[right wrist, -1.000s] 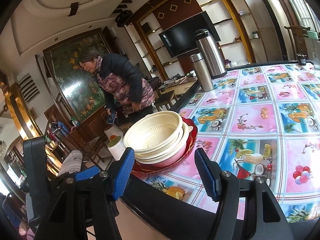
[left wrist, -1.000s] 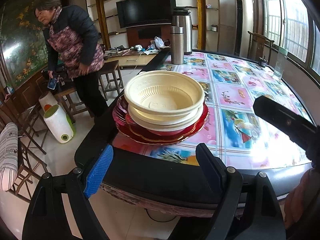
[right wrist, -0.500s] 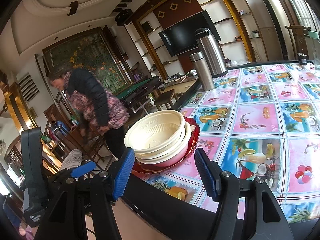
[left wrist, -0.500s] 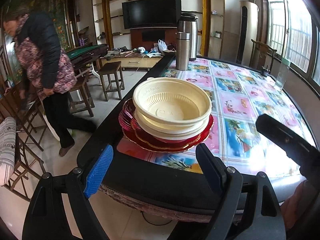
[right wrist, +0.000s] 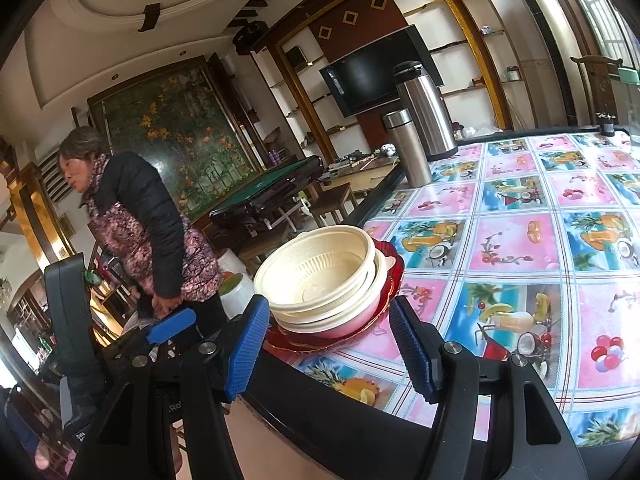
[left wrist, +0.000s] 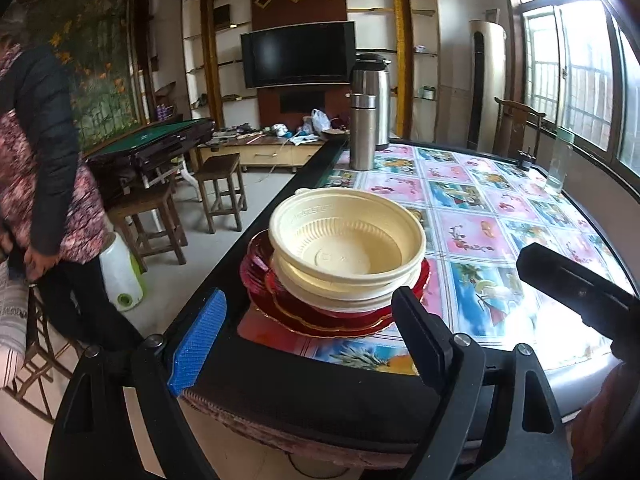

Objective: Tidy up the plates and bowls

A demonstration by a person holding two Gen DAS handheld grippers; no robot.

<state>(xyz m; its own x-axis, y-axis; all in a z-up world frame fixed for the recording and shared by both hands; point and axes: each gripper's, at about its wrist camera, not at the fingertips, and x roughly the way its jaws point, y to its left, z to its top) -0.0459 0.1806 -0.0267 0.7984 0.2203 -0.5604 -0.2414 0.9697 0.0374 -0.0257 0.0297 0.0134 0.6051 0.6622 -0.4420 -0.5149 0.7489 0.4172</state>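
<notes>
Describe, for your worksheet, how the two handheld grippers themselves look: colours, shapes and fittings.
Both are black plastic frames with two forked, angular fingers joined by silver screws. The left gripper has a blue ribbed pad on one finger; its other finger looks plain black from here. The right gripper carries blue ribbed pads on both fingers. No cables or sleeves show clearly.

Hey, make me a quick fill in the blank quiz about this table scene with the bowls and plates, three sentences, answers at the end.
1. The cream bowls sit nested on top of ____ plates.
2. Both the left gripper and the right gripper are ____ and hold nothing.
3. The two steel flasks stand ____ on the table.

Answers: red; open; upright
</notes>
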